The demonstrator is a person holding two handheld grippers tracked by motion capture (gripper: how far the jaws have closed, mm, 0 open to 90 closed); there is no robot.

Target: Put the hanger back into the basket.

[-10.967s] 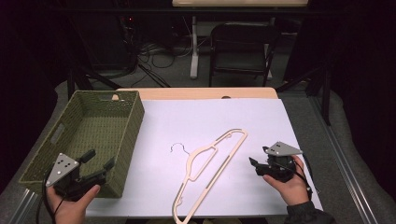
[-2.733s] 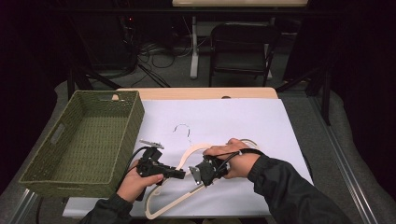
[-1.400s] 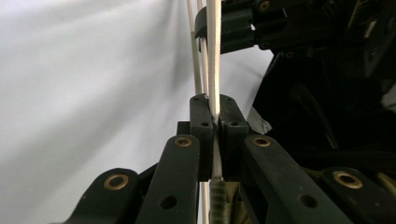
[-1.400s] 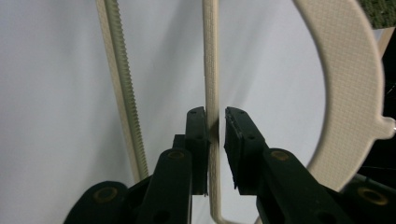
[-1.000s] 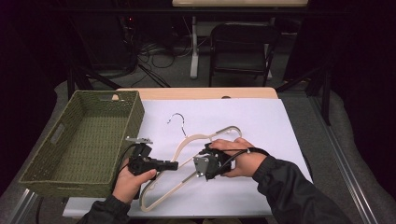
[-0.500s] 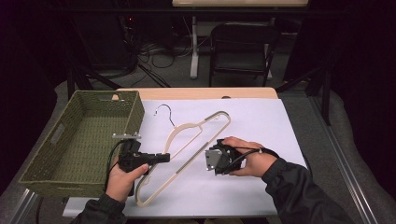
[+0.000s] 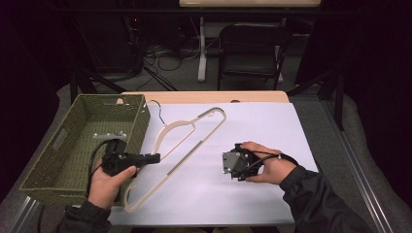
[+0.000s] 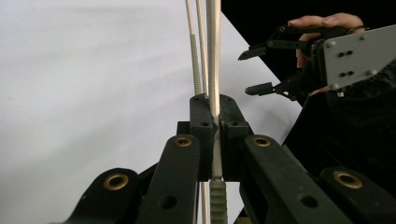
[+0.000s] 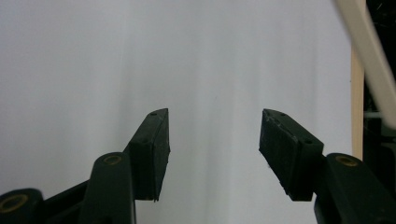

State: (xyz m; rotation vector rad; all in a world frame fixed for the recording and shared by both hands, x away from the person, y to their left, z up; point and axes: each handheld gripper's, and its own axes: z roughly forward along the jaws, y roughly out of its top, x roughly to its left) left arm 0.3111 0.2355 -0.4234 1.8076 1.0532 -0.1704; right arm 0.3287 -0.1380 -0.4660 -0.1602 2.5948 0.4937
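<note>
Left gripper (image 7: 154, 158): clamped tight on the hanger's (image 7: 187, 145) lower rail, near the bottom left of the white sheet (image 7: 252, 194).
Right gripper (image 7: 228, 164): jaws wide apart, nothing in them, well apart from the hanger.
Hanger: slants up toward the basket (image 7: 63, 179), hook by its far corner.
</note>
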